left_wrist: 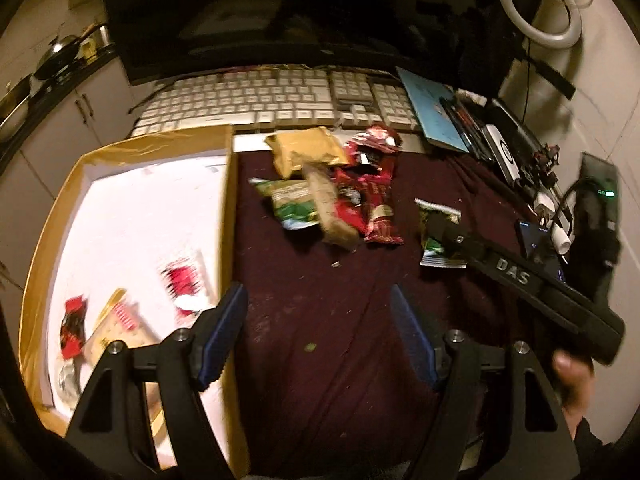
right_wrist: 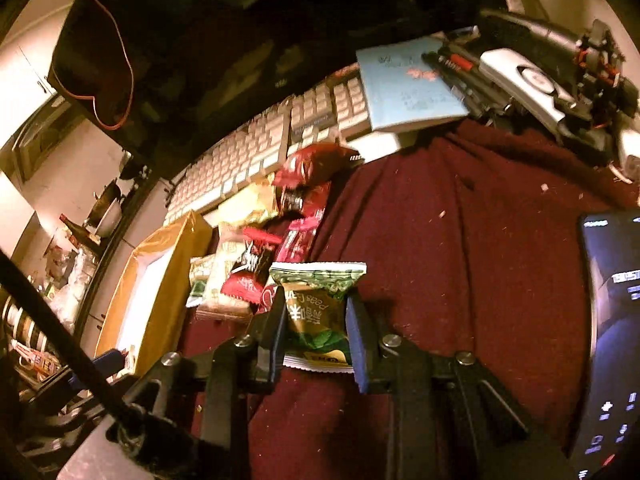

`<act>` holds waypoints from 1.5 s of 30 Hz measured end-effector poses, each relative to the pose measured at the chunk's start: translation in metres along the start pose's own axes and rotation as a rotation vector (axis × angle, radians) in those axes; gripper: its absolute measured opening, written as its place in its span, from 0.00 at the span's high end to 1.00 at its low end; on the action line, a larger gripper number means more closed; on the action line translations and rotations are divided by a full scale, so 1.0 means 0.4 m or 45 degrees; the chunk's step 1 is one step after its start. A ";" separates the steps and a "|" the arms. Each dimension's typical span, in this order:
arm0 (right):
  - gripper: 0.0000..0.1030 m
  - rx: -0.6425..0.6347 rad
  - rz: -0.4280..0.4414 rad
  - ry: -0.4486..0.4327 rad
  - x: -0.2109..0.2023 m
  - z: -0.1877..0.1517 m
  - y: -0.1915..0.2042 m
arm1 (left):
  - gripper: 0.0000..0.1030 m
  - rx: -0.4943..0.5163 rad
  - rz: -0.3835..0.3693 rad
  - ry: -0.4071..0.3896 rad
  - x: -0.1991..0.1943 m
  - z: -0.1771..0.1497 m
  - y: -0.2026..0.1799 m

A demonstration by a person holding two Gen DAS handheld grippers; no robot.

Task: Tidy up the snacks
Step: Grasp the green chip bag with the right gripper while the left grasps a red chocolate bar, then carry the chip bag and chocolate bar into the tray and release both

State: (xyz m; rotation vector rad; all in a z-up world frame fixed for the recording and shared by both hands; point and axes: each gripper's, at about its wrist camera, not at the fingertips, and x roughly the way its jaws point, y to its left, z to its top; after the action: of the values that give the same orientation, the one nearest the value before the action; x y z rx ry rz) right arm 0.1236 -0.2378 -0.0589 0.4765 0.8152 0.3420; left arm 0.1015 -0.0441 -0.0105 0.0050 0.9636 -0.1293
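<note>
One green pea bag point(right_wrist: 316, 316), right of the box point(left_wrist: 228, 200) on the cloth, is pinched across its puffy middle by the right gripper point(right_wrist: 318, 328), looking light, soft and crinkly, while the left gripper point(left_wrist: 320, 332) is spread wide, holding nothing.

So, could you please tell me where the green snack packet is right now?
The green snack packet sits between the right gripper's jaws on the maroon cloth, right of the snack pile.

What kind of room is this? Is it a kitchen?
Probably a home computer desk, not a kitchen: a white keyboard lies before a dark monitor, with a white ring light beside it. Pots sit on a counter behind.
</note>
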 end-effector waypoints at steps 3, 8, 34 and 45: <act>0.75 0.014 -0.059 -0.098 -0.027 0.009 -0.009 | 0.34 0.071 0.001 0.016 0.028 0.040 -0.050; 0.75 0.021 -0.042 -0.139 -0.033 0.004 -0.017 | 0.57 0.095 -0.112 0.160 0.134 0.111 -0.094; 0.75 0.073 0.000 -0.155 -0.046 0.000 -0.036 | 0.72 0.211 -0.013 0.216 0.298 0.176 -0.142; 0.76 0.008 0.016 -0.153 -0.048 -0.006 -0.015 | 0.73 -0.008 -0.159 0.091 0.107 0.071 -0.033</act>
State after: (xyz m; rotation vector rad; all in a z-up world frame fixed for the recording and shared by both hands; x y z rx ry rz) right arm 0.1102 -0.2511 -0.0518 0.5033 0.6974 0.3195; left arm 0.1472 -0.0635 -0.0286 -0.0570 1.0360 -0.2423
